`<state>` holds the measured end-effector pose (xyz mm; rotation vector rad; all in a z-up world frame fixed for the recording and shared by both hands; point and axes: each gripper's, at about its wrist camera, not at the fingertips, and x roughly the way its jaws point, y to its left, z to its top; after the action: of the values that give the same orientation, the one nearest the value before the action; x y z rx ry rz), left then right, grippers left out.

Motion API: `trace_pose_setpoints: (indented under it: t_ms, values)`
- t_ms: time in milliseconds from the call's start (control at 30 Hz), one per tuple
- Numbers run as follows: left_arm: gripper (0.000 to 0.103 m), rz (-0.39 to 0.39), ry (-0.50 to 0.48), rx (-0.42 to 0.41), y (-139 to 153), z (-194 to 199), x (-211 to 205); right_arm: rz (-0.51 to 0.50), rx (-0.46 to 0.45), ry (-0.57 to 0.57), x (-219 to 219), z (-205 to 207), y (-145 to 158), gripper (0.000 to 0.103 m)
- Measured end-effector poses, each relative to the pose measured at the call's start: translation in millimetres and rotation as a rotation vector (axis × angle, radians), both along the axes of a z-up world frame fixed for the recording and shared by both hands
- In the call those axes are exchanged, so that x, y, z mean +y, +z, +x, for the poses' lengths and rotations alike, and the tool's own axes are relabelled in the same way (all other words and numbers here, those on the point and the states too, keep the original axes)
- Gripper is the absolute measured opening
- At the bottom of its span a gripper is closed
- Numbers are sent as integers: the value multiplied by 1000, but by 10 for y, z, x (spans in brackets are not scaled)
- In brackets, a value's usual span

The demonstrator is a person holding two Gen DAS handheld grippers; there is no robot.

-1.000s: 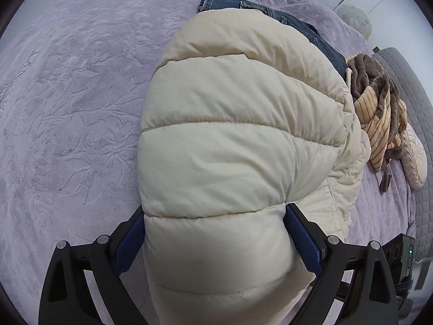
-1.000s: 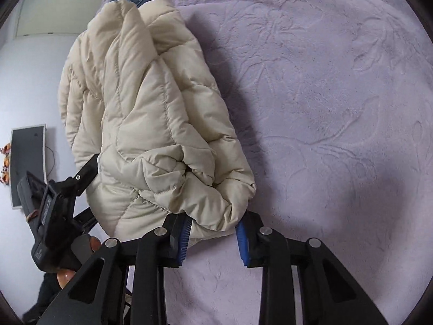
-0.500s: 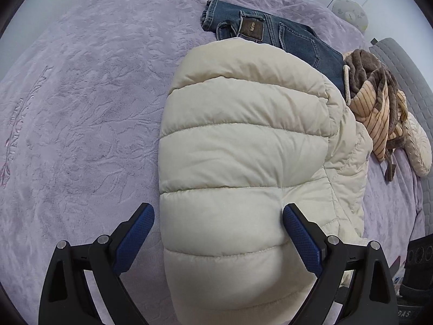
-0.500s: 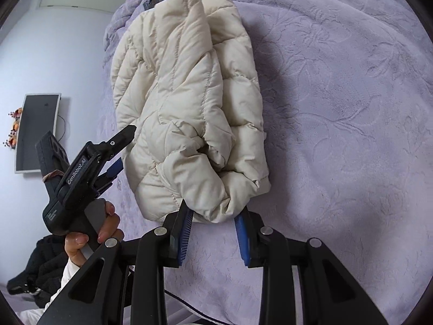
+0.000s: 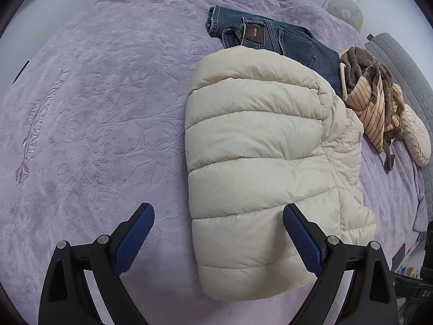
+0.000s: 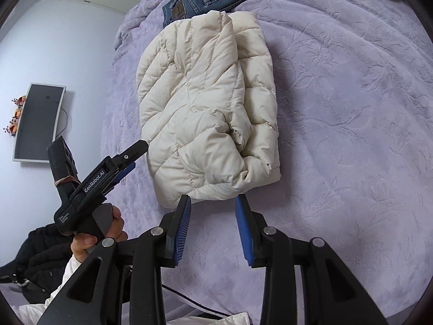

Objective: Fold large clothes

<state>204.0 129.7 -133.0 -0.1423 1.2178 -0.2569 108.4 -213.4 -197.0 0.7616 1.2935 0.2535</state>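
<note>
The folded cream puffer jacket (image 5: 259, 162) lies on the lilac bedspread (image 5: 94, 113), hiding part of the jeans (image 5: 284, 38) behind it. The jeans' leather patch is too blurry to read. Embroidered lettering left of the jacket is faint. The left hand-held gripper (image 5: 218, 237), marked "GenRobot.AI", and the right hand-held gripper (image 6: 213, 230) are both spread, holding nothing. A wall-mounted screen (image 6: 38, 122) is in the background.

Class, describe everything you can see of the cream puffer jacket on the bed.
The cream puffer jacket is quilted in puffy stitched bands, of smooth matte fabric. It lies folded into a compact bundle on the purple bedspread, its far end overlapping the blue jeans. Both grippers are open; neither the left gripper nor the right gripper grips it.
</note>
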Motion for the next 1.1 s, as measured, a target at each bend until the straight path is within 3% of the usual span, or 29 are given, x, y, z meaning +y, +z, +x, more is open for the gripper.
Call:
trace_pose_setpoints:
  t_ms: [300,400,567,600,667,800,1100]
  values:
    - [96,84,-43,-14,232,-266,21,-84,-48,15,187,19,288,49]
    - [96,73,-64,-20,353,-395,12,-138,-61,22,255,2,407,62]
    - [97,69,-68,-35,557,-586,22,-217,-93,27,336,-64,619,64]
    - [103,70,-63,-31,586,-617,29,-235,-96,28,351,-82,659,66]
    - [103,70,-55,-26,642,-682,35,-268,-107,29,373,-114,733,84]
    - [103,78,-38,-13,718,-812,51,-340,-126,29,406,-189,878,85]
    - [103,153,5,-69,999,-1044,88,-487,-175,-13,457,-397,1195,87]
